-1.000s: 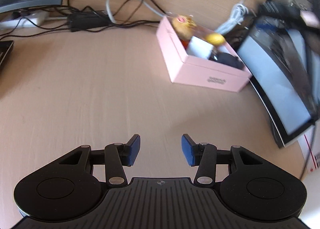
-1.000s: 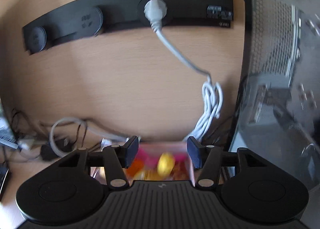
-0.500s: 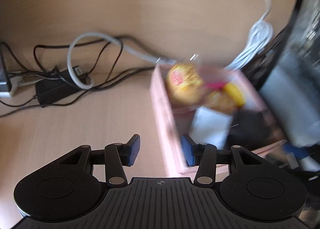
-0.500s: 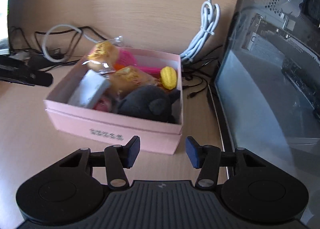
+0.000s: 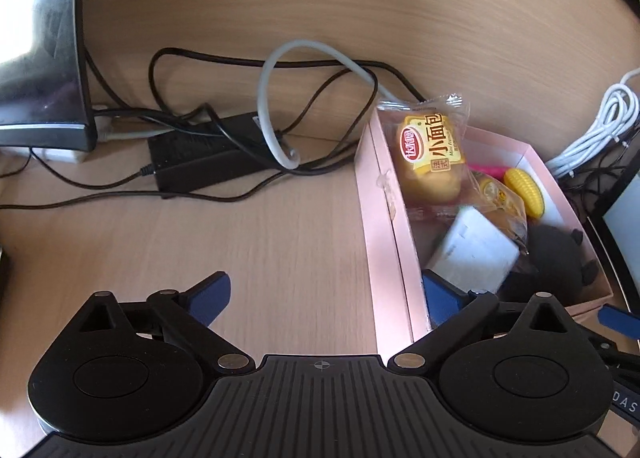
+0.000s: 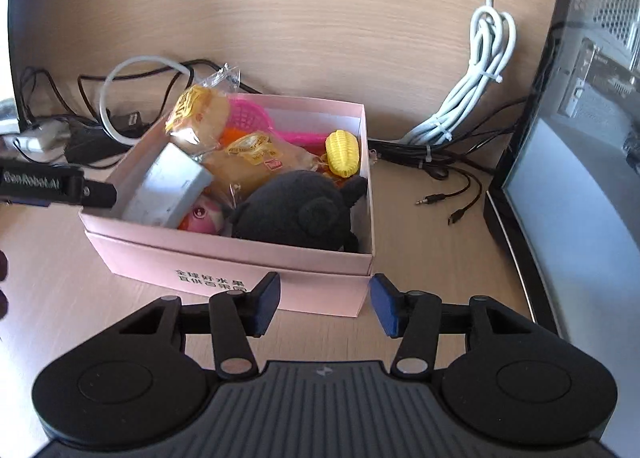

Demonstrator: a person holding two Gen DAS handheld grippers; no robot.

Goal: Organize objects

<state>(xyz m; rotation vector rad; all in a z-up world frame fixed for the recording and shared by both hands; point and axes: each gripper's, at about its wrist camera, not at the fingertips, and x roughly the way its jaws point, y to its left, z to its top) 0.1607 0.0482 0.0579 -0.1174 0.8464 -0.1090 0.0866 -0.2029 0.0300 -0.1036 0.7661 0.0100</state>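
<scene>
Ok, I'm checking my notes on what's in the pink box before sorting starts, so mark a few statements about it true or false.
1. The pink box is empty. False: it is full of items.
2. A yellow toy corn lies near the box's far corner. True.
3. The black plush toy sits on the desk outside the box. False: it is inside.
4. A wrapped bread snack leans against one wall of the box. True.
5. The right tool grips the corn. False: nothing is between its fingers.
</scene>
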